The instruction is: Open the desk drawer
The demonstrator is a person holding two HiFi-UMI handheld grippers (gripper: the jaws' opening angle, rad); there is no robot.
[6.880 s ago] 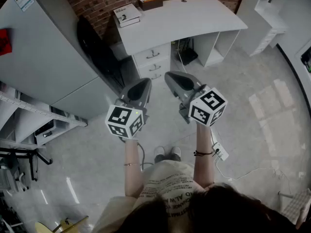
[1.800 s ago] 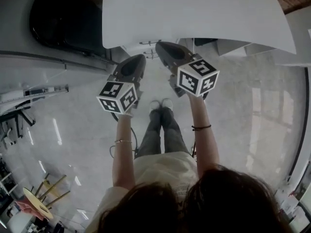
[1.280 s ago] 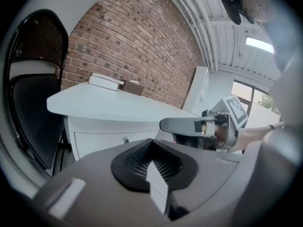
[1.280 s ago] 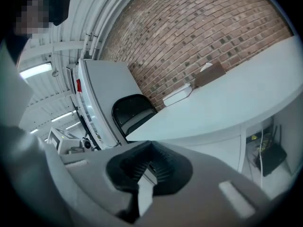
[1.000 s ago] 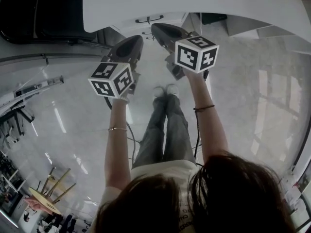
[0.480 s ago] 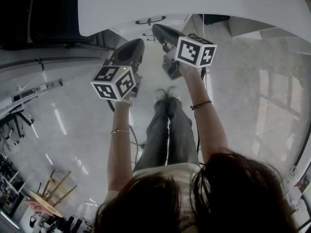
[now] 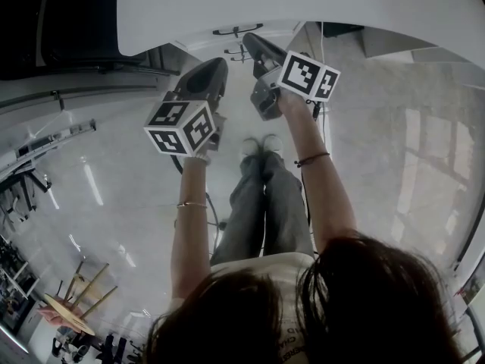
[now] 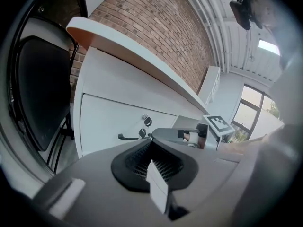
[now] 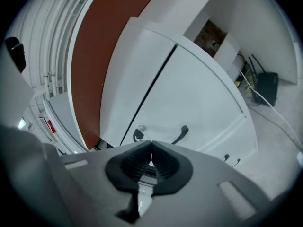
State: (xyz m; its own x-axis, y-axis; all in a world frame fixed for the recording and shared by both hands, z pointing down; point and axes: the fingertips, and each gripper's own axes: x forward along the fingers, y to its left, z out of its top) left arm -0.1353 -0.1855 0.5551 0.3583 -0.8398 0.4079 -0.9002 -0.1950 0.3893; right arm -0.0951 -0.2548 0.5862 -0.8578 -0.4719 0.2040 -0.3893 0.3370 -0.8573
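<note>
The right claw (image 9: pixel 151 145) and left claw (image 8: pixel 152 144) are clenched on nothing, so the right one should spread, grab the drawer handle (image 9: pixel 180 134) just beyond it, and pull straight back.

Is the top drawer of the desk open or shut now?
Shut. The top drawer front lies flush with the desk body; no gap shows around it.

The drawer (image 8: pixel 109 119) sits under the desktop (image 7: pixel 303 6), chair (image 7: pixel 76 21) at its left.
</note>
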